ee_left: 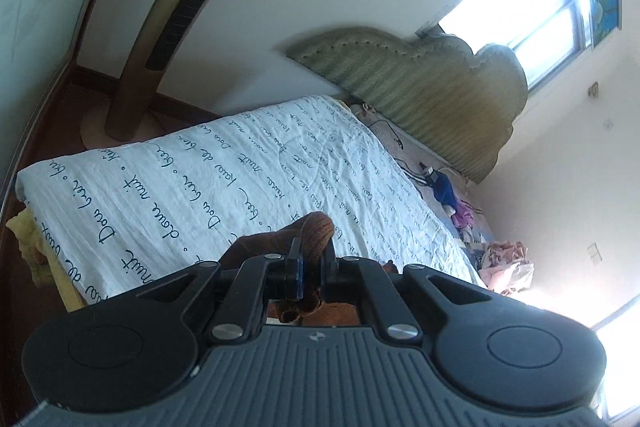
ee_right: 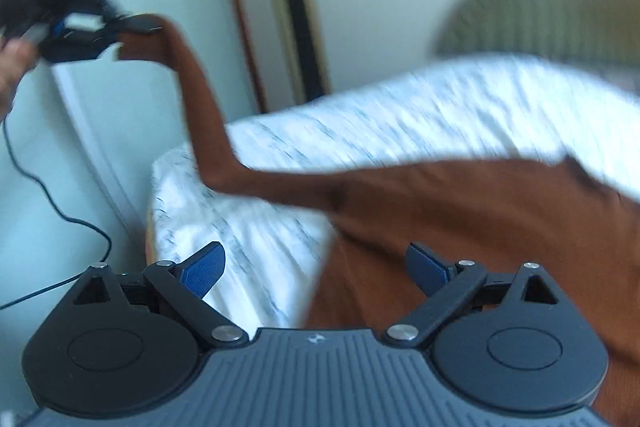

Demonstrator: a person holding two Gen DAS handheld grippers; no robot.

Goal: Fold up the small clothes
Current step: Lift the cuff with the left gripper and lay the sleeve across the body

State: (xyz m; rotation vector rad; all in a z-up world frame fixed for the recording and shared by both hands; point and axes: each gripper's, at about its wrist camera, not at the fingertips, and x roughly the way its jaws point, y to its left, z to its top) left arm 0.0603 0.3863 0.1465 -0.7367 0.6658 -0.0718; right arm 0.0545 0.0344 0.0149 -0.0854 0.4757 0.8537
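A brown knit garment [ee_right: 460, 211] lies partly on the bed, one long sleeve stretched up to the left. My left gripper [ee_left: 312, 259] is shut on the sleeve end [ee_left: 316, 231]; it also shows in the right wrist view [ee_right: 132, 27], held high at the upper left. My right gripper [ee_right: 316, 267] is open and empty, just above the garment's body near the bed's edge. The right wrist view is blurred by motion.
The bed carries a white sheet with black script [ee_left: 224, 167] and a green padded headboard [ee_left: 420, 83]. A gold and black tower fan [ee_left: 168, 27] stands by the wall. Loose clothes and cables [ee_left: 460, 199] lie along the bed's far side. A black cable [ee_right: 60, 211] hangs at the left.
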